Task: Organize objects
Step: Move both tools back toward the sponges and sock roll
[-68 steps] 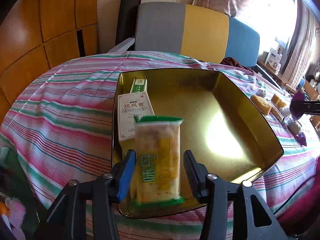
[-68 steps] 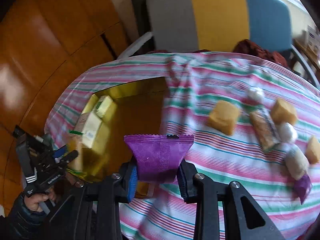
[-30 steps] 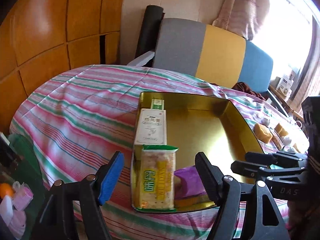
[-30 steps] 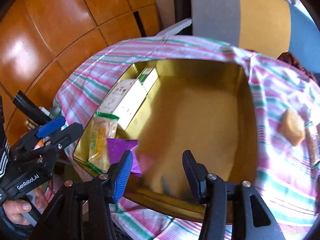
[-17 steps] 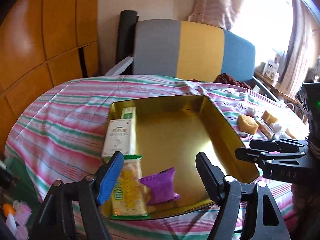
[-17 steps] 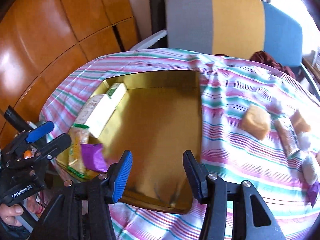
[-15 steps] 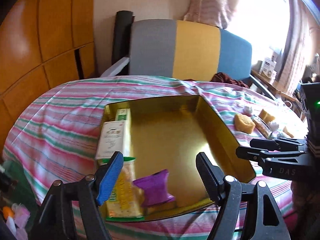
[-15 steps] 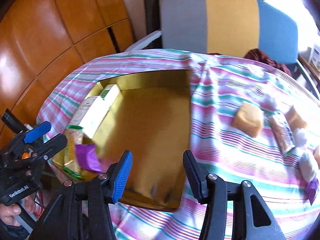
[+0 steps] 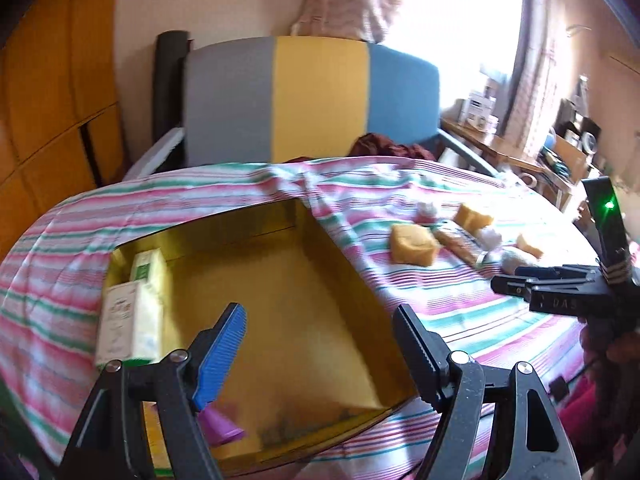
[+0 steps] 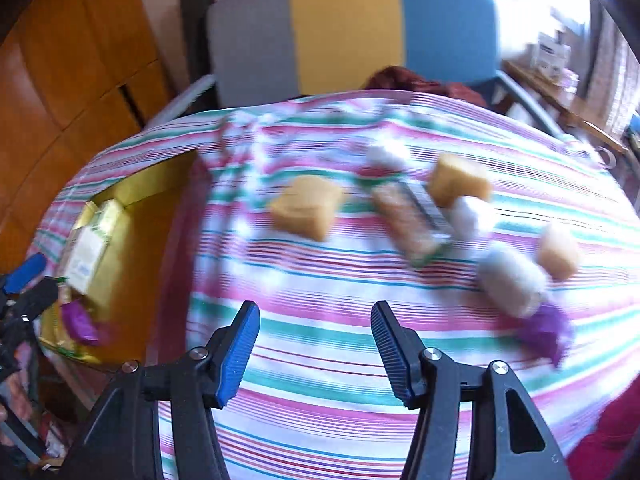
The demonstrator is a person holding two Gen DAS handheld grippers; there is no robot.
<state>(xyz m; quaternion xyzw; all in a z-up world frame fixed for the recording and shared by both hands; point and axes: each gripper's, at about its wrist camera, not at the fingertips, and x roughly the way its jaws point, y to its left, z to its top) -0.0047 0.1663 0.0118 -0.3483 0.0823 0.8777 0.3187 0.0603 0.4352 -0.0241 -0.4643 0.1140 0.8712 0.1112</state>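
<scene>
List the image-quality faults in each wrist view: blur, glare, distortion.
Left wrist view: the window is blown out white, the gold tray is smeared slightly by motion, and fisheye curves the striped tablecloth. Right wrist view: heavier motion blur softens the snacks, such as the yellow cake; glare washes out the top right.

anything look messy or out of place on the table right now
Nothing spilled or damaged. The striped tablecloth is bunched into wrinkles near the gold tray's far corner. Several wrapped snacks, among them a purple packet, lie scattered loose on the cloth, not yet in the tray. Both tools are empty.
</scene>
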